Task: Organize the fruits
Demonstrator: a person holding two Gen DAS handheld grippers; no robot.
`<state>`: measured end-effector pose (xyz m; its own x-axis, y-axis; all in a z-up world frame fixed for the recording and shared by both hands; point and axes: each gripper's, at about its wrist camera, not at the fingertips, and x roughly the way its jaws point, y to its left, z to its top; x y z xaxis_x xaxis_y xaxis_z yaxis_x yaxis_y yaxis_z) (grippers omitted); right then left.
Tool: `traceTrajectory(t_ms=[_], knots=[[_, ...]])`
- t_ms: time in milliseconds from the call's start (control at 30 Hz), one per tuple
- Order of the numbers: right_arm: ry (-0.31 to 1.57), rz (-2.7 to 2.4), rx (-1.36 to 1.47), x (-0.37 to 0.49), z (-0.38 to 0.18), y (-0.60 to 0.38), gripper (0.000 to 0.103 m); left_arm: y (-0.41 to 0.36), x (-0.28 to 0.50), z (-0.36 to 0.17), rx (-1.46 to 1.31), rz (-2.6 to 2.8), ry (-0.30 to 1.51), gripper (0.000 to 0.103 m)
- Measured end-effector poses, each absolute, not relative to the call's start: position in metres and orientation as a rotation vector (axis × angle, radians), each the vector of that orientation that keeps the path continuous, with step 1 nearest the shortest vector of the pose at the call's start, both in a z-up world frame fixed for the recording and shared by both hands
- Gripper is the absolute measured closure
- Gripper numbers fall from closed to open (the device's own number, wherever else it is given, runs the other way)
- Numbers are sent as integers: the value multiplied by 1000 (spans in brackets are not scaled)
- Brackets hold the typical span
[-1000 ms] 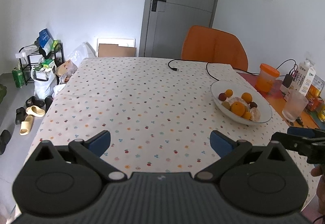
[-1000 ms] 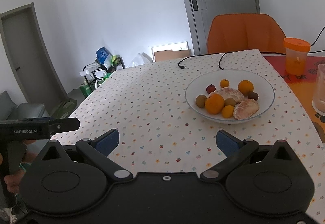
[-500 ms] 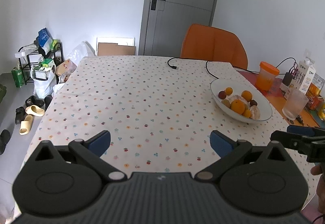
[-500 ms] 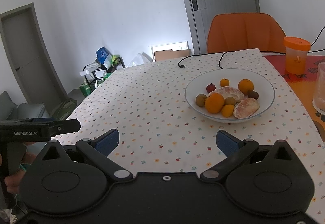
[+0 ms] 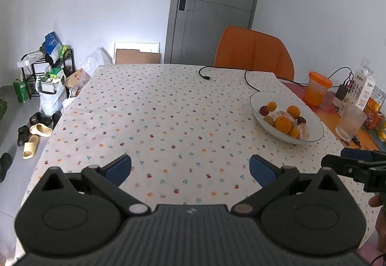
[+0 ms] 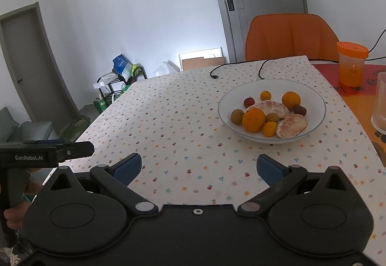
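The white bowl (image 6: 311, 128) sits on the worktop (image 6: 173, 121) ahead and to the right of the right tool (image 6: 199, 168), well apart from its fingertips. In it lie a large orange (image 6: 253, 119), a second orange (image 6: 291, 99) at the far side, two small oranges (image 6: 269, 128), two peeled citrus pieces (image 6: 292, 125), a small red fruit (image 6: 249, 102), a dark one (image 6: 300, 109) and two brownish-green ones (image 6: 237, 116). The right tool hangs over the near edge of the dotted cloth, its blue pads spread wide with nothing between them. The left tool (image 5: 190, 167) is likewise wide open and empty, with the bowl (image 5: 313, 138) ahead and far to its right. Beyond the bowl, right of both tools, stand an orange lidded cup (image 6: 351, 63) and a clear glass (image 5: 350, 121). A black cable (image 5: 205, 75) lies at the far side, before an orange chair (image 5: 253, 49).
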<state>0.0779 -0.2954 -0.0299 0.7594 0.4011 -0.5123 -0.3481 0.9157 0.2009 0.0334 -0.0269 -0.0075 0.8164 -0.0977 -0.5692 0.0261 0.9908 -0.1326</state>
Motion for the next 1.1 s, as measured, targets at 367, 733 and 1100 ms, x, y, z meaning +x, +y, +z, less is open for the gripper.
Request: traceTrajectory(t_ms=[367,733,1100], knots=[[580,406,94,79,-32,-296,0,-27,34,-8,-121,-62,615,0],[580,410,88,79,-32,-296,0,-26,33,-8,-123,-56,617,0],[582,415,79,78,-32,-294,0,-26,33,-7,-113,-57,611,0]])
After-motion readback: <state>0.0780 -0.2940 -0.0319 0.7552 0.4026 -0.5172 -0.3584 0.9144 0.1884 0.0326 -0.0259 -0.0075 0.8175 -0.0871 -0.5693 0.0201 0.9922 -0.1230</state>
